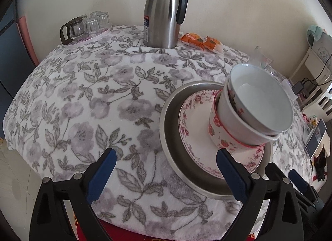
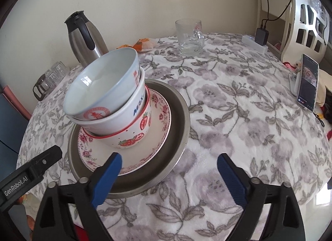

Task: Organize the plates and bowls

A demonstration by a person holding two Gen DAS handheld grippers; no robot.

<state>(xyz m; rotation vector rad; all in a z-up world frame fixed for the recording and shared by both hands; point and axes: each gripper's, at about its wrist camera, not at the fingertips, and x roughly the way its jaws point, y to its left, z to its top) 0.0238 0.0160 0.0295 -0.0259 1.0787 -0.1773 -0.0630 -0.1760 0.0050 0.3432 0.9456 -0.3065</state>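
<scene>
On the flowered tablecloth lies a metal plate (image 1: pixel 172 116) (image 2: pixel 180 116) with a pink-flowered plate (image 1: pixel 193 120) (image 2: pixel 159 135) in it. Three nested bowls lean on that plate: a strawberry bowl (image 1: pixel 215 129) (image 2: pixel 132 139) at the bottom, a white lettered bowl (image 2: pixel 124 114) in the middle and a pale blue bowl (image 1: pixel 263 100) (image 2: pixel 99 83) on top. My left gripper (image 1: pixel 166 156) is open to the left of the stack, its right finger over the metal rim. My right gripper (image 2: pixel 170 158) is open on the other side, its left finger over the plate's near edge. Neither holds anything.
A steel thermos jug (image 1: pixel 164 13) stands at the back, with a tray of glasses and a glass teapot (image 1: pixel 87 27) to its left and orange snack packets (image 1: pixel 199 41) to its right. A glass mug (image 2: pixel 189 38), a power strip (image 2: pixel 255 43) and a propped phone (image 2: pixel 308 83) stand to the right.
</scene>
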